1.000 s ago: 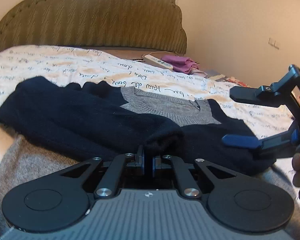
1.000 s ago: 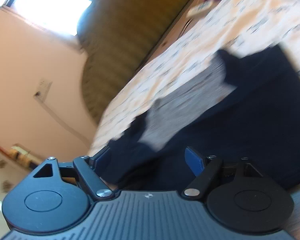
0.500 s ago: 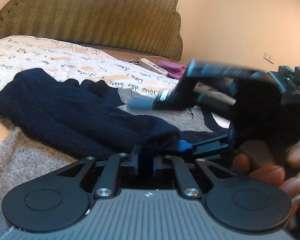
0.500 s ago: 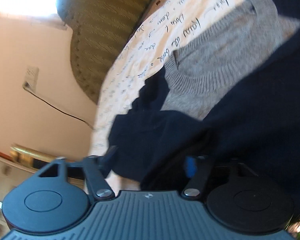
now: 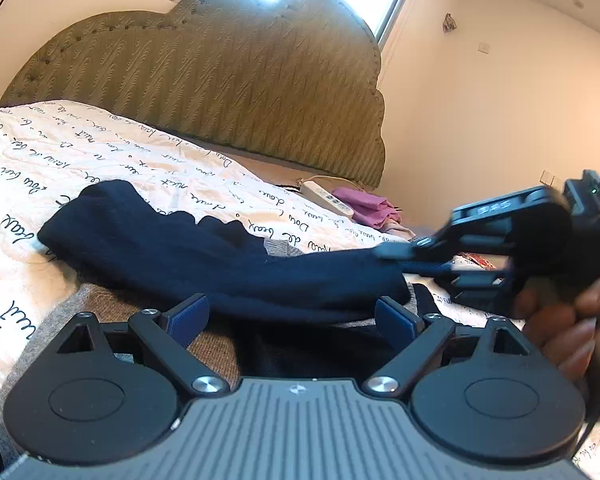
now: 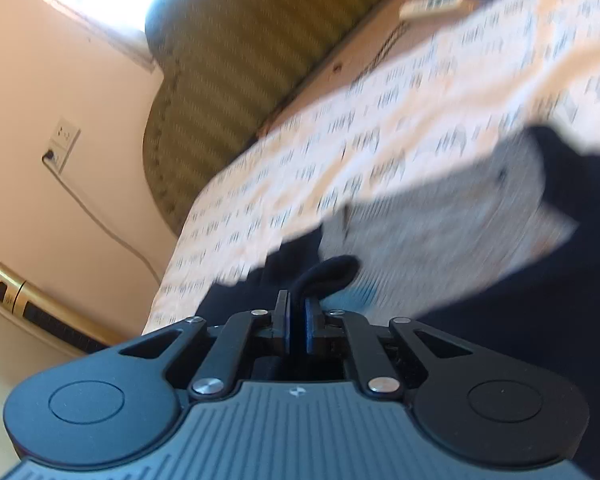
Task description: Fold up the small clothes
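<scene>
A navy and grey knit sweater [image 5: 188, 256] lies on the bed, one navy sleeve folded across its grey body. My left gripper [image 5: 296, 316] is open, its blue pads [image 5: 186, 316] spread on either side of the sleeve without gripping it. My right gripper [image 6: 298, 316] is shut on the navy sleeve end [image 6: 332, 270], which pokes up between its pads. In the left wrist view the right gripper [image 5: 404, 260] holds the sleeve end at the right, lifted a little off the sweater. The grey collar part [image 6: 440, 232] shows blurred in the right wrist view.
The bed has a white cover with black script [image 5: 80, 152] and an olive padded headboard [image 5: 220, 80]. A white power strip [image 5: 326, 198] and a pink cloth [image 5: 366, 206] lie by the headboard. A wall socket with cable [image 6: 62, 140] and a gold cylinder [image 6: 40, 304] are at the left.
My left gripper has opened and let go of the sleeve. My right gripper has closed on the sleeve end and taken it over. The left camera has tilted upward.
</scene>
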Action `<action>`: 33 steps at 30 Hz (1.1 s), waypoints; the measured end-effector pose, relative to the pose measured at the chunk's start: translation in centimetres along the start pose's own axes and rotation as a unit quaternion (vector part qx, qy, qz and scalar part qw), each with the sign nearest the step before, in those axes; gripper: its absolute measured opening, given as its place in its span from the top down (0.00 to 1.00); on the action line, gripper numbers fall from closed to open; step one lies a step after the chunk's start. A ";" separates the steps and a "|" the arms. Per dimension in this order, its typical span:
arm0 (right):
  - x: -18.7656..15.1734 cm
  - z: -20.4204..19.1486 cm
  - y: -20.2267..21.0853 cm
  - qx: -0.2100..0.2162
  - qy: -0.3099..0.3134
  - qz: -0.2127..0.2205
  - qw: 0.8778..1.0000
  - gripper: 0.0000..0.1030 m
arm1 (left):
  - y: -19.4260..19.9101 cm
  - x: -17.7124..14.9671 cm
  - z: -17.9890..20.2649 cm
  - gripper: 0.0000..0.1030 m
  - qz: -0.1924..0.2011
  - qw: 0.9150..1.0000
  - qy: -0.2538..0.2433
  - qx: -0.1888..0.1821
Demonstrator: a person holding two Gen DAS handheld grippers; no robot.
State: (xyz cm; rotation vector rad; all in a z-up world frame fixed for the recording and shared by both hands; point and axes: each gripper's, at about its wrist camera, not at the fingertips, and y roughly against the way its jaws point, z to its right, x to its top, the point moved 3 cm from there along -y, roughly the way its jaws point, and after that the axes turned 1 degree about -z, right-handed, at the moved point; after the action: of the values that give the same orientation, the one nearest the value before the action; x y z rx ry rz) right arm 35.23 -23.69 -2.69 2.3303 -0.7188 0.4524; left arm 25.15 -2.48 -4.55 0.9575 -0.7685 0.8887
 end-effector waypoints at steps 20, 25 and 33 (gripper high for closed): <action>-1.5 4.7 -2.9 0.024 -0.088 -0.086 0.992 0.35 | -0.2 0.1 -1.6 0.09 -0.018 0.998 0.051 0.017; -2.1 3.5 -4.7 0.030 -0.078 -0.098 0.992 0.34 | -0.3 0.1 -1.7 0.08 -0.019 0.998 0.056 0.017; -2.7 1.7 -5.1 -0.012 0.012 -0.100 0.995 0.95 | -0.3 0.1 -1.8 0.08 -0.019 0.998 0.060 0.017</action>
State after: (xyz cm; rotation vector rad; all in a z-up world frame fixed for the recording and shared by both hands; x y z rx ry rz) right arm 36.39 -20.51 -7.68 2.3415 -0.4695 0.3789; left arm 25.77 -0.97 -5.27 0.9368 -0.6323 0.9212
